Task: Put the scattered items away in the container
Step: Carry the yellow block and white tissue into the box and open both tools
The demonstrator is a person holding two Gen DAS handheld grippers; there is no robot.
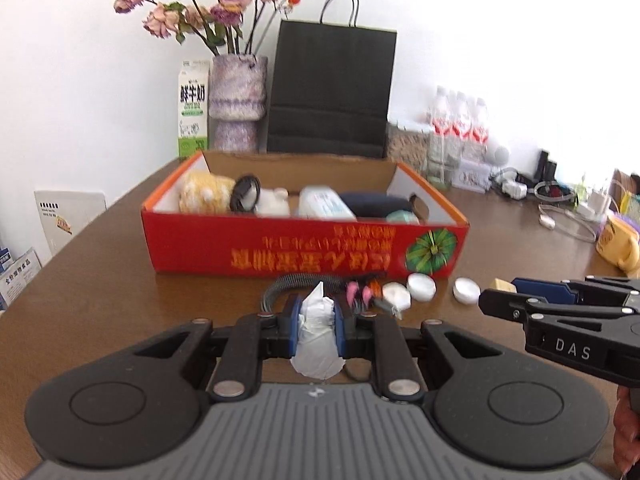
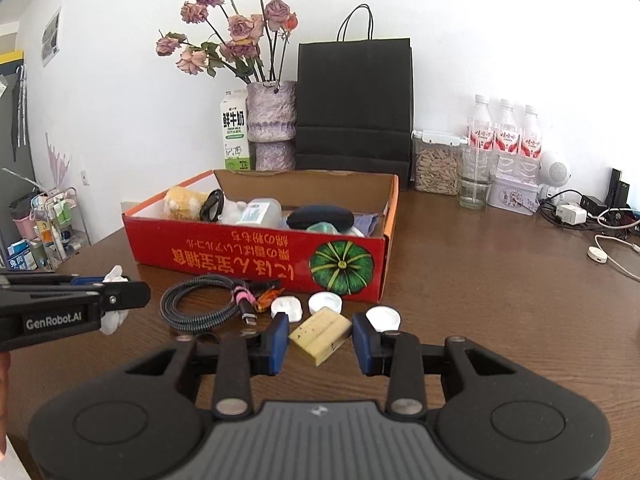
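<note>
A red cardboard box [image 1: 304, 252] [image 2: 256, 252] stands mid-table, holding a plush toy, a pouch and other items. My left gripper [image 1: 316, 320] is shut on a crumpled white tissue [image 1: 318, 332], held above the table in front of the box; it also shows in the right wrist view [image 2: 116, 300]. My right gripper [image 2: 320, 340] is open, its pads on either side of a yellow sponge block [image 2: 320, 334] on the table. A coiled braided cable [image 2: 200, 304], three white caps [image 2: 325, 303] and a small orange item [image 2: 268, 296] lie in front of the box.
A black paper bag [image 2: 354, 108], a vase of dried roses [image 2: 272, 120] and a milk carton [image 2: 235, 132] stand behind the box. Bottles [image 2: 506, 132], a seed jar [image 2: 436, 164], chargers and cables [image 2: 580, 212] crowd the back right.
</note>
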